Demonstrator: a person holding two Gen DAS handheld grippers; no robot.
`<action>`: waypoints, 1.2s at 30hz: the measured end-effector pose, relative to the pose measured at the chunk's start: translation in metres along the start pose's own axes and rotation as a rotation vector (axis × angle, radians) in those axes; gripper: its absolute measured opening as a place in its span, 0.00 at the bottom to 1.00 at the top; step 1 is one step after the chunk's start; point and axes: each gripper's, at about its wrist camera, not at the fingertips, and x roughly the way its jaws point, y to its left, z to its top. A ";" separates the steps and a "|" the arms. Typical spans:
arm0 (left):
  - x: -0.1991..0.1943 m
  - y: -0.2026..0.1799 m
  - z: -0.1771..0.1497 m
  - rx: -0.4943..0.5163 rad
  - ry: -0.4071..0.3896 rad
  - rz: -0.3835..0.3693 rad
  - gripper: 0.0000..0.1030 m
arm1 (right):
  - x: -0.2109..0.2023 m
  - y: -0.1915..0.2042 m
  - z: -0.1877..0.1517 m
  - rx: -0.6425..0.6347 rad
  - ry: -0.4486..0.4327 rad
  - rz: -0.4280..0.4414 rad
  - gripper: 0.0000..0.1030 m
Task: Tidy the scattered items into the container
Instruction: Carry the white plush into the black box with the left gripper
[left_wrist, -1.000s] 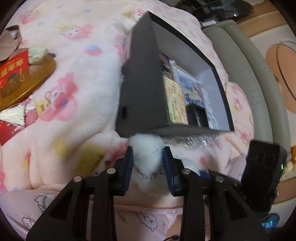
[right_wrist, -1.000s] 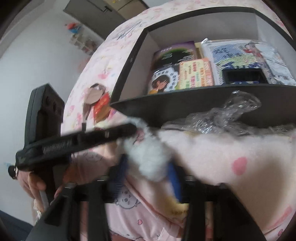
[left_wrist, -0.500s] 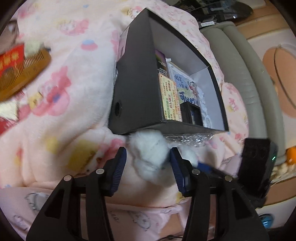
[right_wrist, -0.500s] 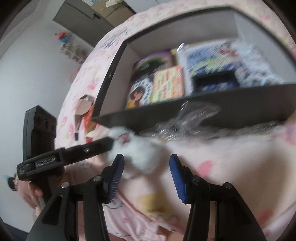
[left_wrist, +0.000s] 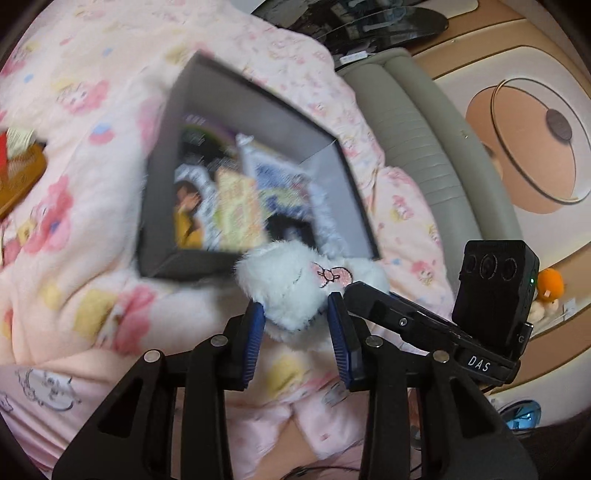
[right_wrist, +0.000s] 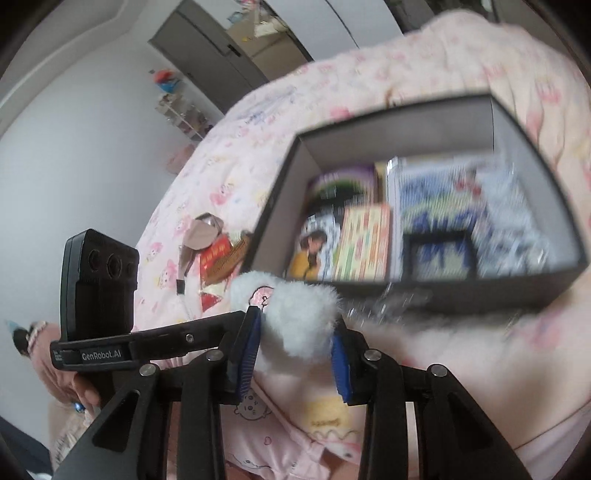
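Both claws, left claw (left_wrist: 297, 334) and right claw (right_wrist: 295, 354), now lift the white plush toy (left_wrist: 295, 291), closing on it, toward the black box (left_wrist: 159, 206).

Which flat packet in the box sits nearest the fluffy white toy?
The yellow-and-pink striped packet, the middle one along the near wall of the black box. The white plush toy is just outside that wall; the purple packet lies farther back.
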 end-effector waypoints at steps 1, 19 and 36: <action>0.000 -0.008 0.009 0.010 -0.016 0.009 0.33 | -0.005 0.000 0.009 -0.017 -0.012 0.001 0.30; 0.156 -0.010 0.150 -0.063 0.058 0.257 0.24 | 0.064 -0.110 0.149 -0.009 0.080 -0.174 0.22; 0.184 -0.002 0.158 -0.078 0.046 0.393 0.30 | 0.047 -0.117 0.153 -0.060 0.027 -0.468 0.25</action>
